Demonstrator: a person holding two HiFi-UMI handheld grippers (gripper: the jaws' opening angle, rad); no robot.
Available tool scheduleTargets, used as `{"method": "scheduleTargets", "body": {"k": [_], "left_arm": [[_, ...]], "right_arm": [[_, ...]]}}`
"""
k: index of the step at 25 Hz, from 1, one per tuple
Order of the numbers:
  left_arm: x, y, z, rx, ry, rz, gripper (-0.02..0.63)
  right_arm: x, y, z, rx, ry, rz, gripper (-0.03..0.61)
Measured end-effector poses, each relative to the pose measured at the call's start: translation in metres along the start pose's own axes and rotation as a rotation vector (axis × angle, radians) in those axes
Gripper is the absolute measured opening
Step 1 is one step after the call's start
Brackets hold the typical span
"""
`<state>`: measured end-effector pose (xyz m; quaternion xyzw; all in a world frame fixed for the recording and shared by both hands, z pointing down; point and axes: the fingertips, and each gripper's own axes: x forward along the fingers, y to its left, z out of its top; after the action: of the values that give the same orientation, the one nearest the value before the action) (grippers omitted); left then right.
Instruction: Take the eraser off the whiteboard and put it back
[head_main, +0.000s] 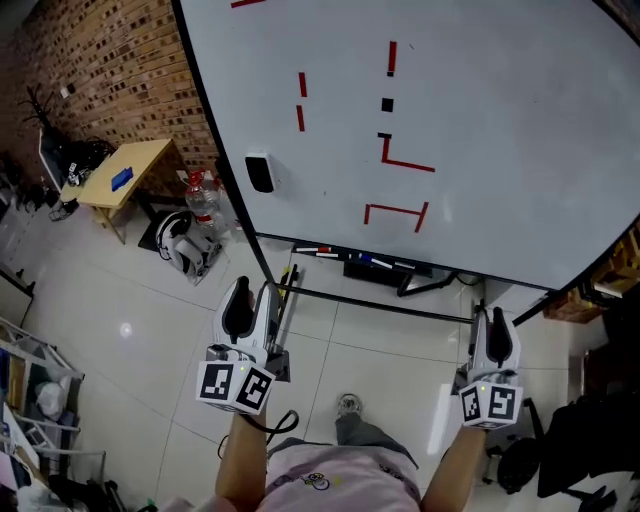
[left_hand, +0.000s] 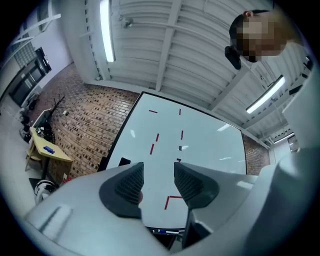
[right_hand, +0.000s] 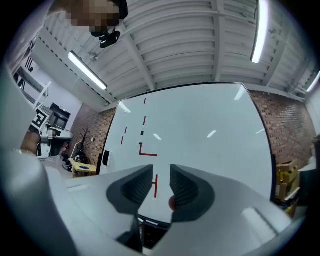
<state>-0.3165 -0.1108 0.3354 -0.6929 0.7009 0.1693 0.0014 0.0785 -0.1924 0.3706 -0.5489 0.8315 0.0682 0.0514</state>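
A black eraser (head_main: 259, 172) clings to the left part of the whiteboard (head_main: 500, 120), next to its dark left edge; it also shows in the left gripper view (left_hand: 124, 161) and the right gripper view (right_hand: 105, 158). My left gripper (head_main: 252, 292) hangs below the board's lower left corner, well short of the eraser, its jaws a little apart with nothing between them (left_hand: 159, 172). My right gripper (head_main: 494, 318) is held under the board's lower right side, its jaws standing a narrow gap apart and empty (right_hand: 161, 175). Both grippers point at the board.
Red and black marks (head_main: 395, 150) are drawn on the board. A tray with markers (head_main: 360, 262) runs under its lower edge. A wooden table (head_main: 125, 170), water bottles (head_main: 203, 195) and a brick wall (head_main: 110, 70) lie to the left. A dark chair (head_main: 580, 440) is at the right.
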Motion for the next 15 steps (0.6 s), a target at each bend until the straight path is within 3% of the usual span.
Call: {"method": "scheduleTargets", "body": {"k": [7, 15], "left_arm": [[0.056, 0.017, 0.002, 0.038, -0.013, 0.077, 0.179], [0.096, 0.047, -0.003, 0.064, -0.005, 0.122, 0.179]], "right_arm": [[0.094, 0.019, -0.009, 0.011, -0.020, 0.130, 0.100], [0.149, 0.045, -0.027, 0.036, 0.002, 0.209, 0.100]]}}
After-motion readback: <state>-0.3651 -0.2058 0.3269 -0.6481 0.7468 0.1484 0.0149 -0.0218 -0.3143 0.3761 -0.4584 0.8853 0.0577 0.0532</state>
